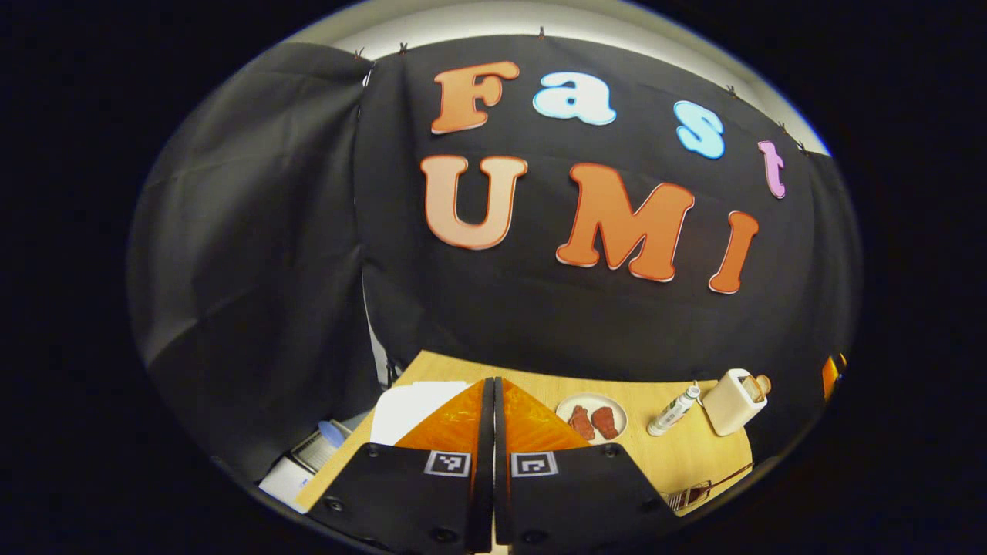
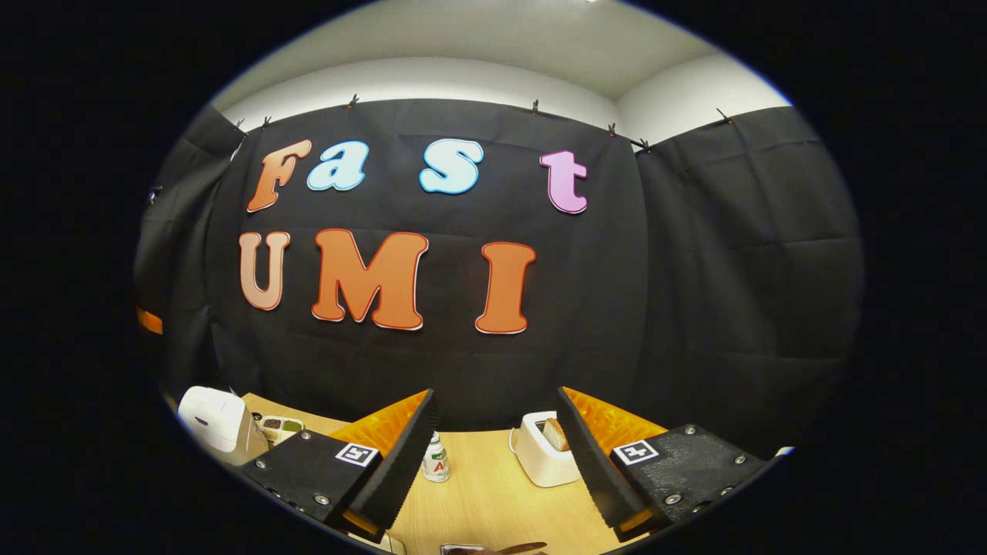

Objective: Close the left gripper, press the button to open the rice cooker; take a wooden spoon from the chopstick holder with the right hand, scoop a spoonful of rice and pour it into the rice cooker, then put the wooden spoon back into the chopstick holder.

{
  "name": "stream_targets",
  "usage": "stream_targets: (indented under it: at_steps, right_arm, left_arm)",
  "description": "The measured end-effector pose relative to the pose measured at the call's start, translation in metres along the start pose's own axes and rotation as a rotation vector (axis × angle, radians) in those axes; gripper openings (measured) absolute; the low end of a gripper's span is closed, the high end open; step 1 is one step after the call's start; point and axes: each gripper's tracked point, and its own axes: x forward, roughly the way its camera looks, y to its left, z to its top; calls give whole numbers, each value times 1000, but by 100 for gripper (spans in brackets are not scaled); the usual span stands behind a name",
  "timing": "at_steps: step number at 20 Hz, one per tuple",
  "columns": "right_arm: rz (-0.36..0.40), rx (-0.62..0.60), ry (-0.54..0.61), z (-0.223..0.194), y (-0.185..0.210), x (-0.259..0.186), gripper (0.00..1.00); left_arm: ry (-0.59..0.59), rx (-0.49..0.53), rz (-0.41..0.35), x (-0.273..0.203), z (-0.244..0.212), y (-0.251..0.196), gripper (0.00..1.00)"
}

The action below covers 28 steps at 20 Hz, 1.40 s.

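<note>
My left gripper (image 1: 493, 385) is shut with nothing between its fingers, held above the near left part of the wooden table (image 1: 678, 462). A white flat-topped shape (image 1: 412, 408) lies just behind its left finger; what it is I cannot tell. My right gripper (image 2: 497, 401) stands open and empty over the table (image 2: 486, 493). A white rice cooker (image 2: 212, 420) sits at the far left of the right gripper view, lid down. A wire holder with a thin wooden handle (image 1: 705, 487) shows at the table's near right edge.
A plate with two red pieces (image 1: 592, 420), a white bottle (image 1: 675, 408) and a toaster (image 1: 736, 401) stand toward the back. The right gripper view has a small bottle (image 2: 436, 459), the toaster with bread (image 2: 544, 455) and a compartment tray (image 2: 277, 424) beside the cooker.
</note>
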Motion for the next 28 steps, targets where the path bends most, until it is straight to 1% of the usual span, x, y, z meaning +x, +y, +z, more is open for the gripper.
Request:
stream_targets:
  at_steps: [6,8,9,10,11,12,14,18,19,21,23,25,28]
  right_arm:
    - [-51,-20,36,-13,-18,-13,95]
    - [-67,-25,48,-18,-22,-17,95]
    - [-73,-25,55,-19,-24,-20,95]
    - [-77,-25,61,-22,-26,-23,95]
    - [-84,-26,68,-24,-27,-26,95]
    - [-90,-30,74,-25,-29,-28,95]
    - [-105,-41,85,-29,-32,-33,95]
    - [-137,-43,105,-37,-41,-44,95]
    - [-144,-41,110,-38,-43,-47,95]
    - [-159,-39,122,-43,-47,-51,95]
    - [-170,-28,130,-46,-49,-54,95]
    - [-169,-8,134,-50,-47,-54,95]
    - [-149,3,145,-56,-40,-53,95]
  left_arm:
    - [235,-99,14,34,-60,29,5]
    - [310,-135,10,44,-80,35,8]
    - [346,-151,4,50,-90,37,5]
    - [383,-174,-4,50,-100,38,9]
    - [419,-197,-18,52,-109,37,5]
    - [452,-218,-24,56,-120,38,5]
    - [503,-252,-36,63,-137,39,6]
    - [589,-282,-35,78,-174,46,6]
    - [608,-275,-37,80,-183,47,5]
    - [603,-253,-44,85,-186,50,6]
    - [611,-224,-31,86,-194,50,6]
    - [599,-173,-35,87,-194,49,6]
    - [584,-186,-37,80,-191,48,6]
